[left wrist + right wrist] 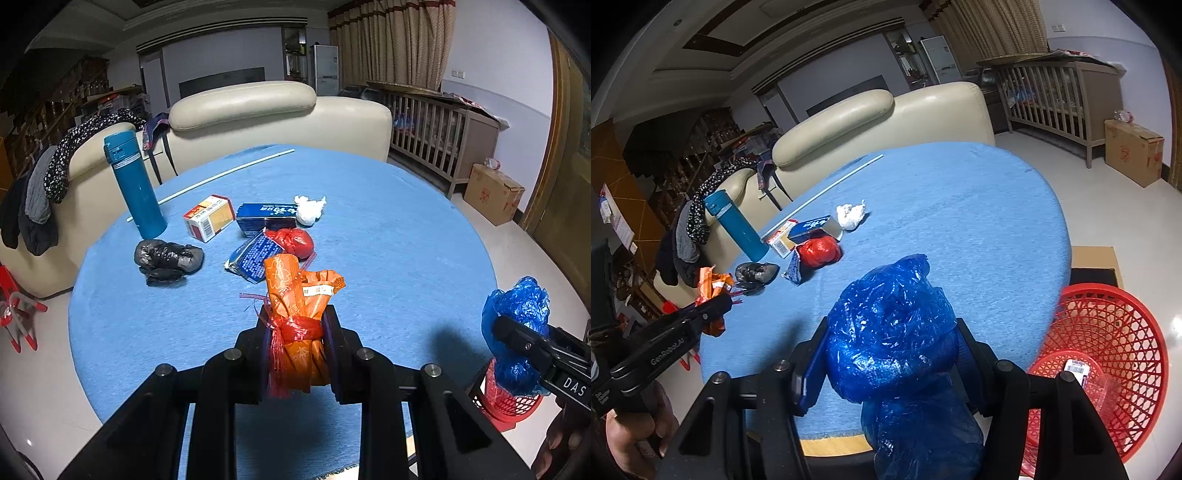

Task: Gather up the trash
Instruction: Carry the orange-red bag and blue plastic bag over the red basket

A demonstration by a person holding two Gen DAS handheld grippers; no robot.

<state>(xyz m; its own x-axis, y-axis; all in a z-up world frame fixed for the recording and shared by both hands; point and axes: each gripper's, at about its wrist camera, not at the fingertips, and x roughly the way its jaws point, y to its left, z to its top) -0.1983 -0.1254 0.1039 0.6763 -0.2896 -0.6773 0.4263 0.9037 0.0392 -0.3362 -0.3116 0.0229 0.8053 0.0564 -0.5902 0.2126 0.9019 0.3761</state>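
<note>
Crumpled blue plastic bag (892,332) pinched in right tongs (890,354) beside red basket (1115,332).

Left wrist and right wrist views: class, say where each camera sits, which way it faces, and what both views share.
Left wrist: behind the left claw, facing across the blue table to the sofa; it grips an orange wrapper bundle.
Right wrist: behind the right claw, gripping a blue plastic bag; red basket at right.
Shared: table, teal flask, each other's claw.
</note>
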